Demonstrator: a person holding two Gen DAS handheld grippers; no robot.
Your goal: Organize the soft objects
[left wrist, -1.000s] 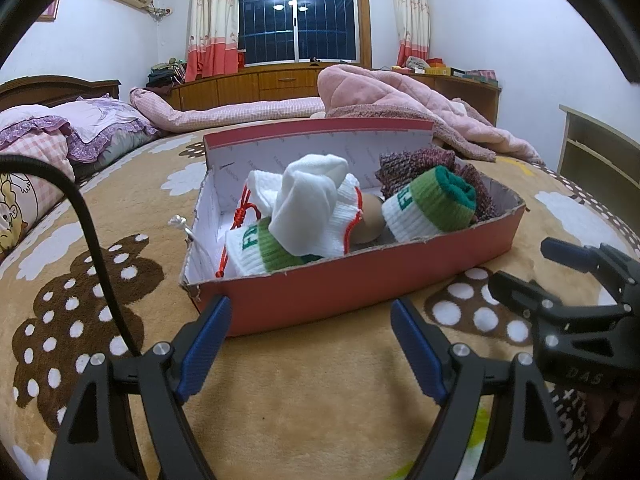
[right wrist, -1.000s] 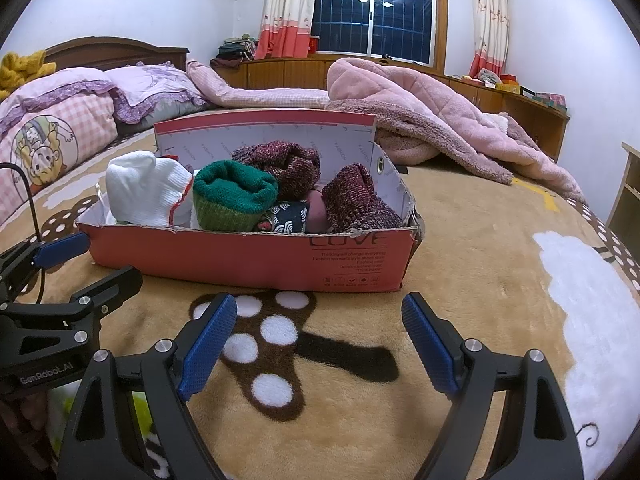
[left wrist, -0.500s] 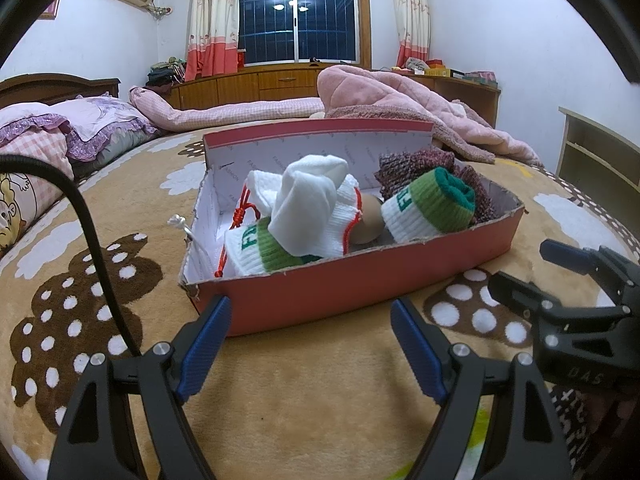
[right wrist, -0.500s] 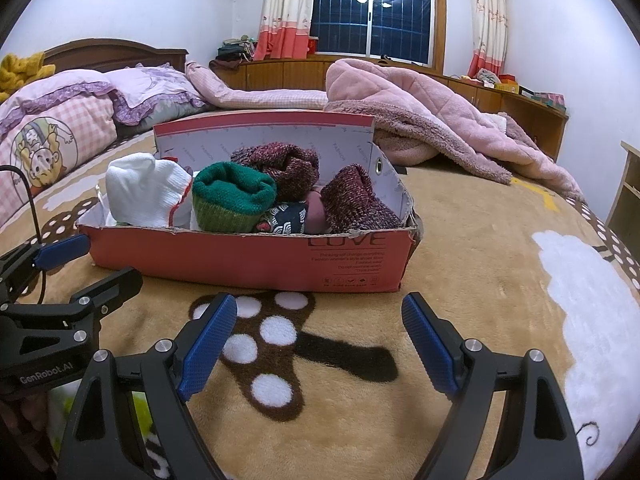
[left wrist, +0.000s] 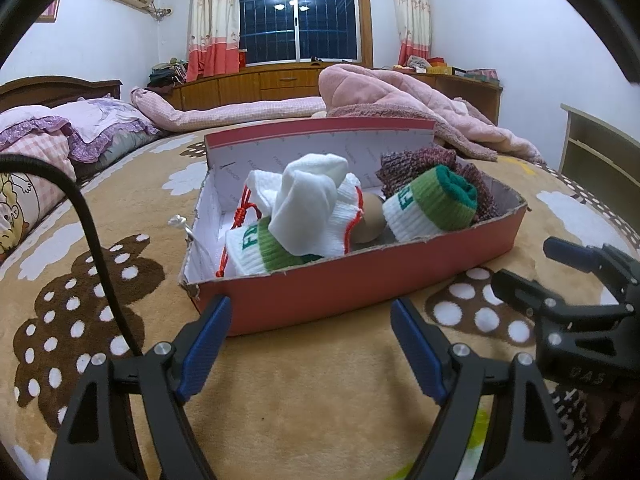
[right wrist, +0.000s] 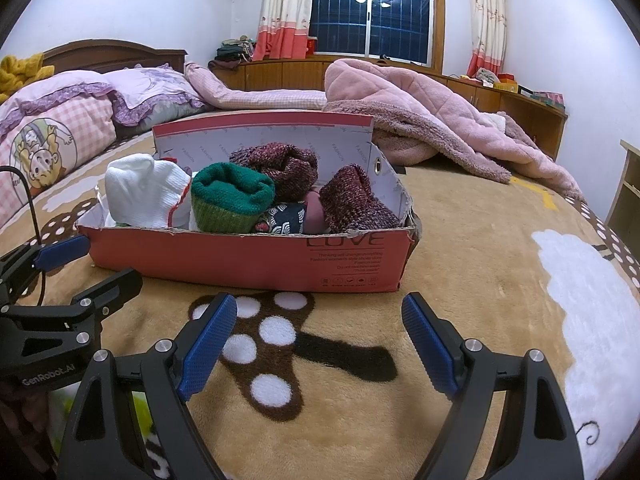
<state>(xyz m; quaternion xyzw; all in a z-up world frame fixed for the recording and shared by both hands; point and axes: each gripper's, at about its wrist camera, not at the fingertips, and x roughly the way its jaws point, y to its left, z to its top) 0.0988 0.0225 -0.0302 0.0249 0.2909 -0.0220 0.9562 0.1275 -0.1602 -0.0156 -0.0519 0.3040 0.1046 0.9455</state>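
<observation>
left gripper [left wrist: 310,330] spread, right gripper [right wrist: 320,328] spread, angled downward

The red box [right wrist: 248,258] is matt cardboard with torn, rough edges. The rolled socks [right wrist: 230,200] in it are knitted cloth, ribbed or fuzzy. The blanket [right wrist: 460,280] under it is soft plush. The gripper pads [right wrist: 208,344] are blue textured rubber on matt black plastic.

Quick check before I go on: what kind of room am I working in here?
A bedroom, by the look of it. The red cardboard box of rolled socks sits on a bed's tan plush blanket, with frilled pink pillows by a dark wooden headboard.
</observation>
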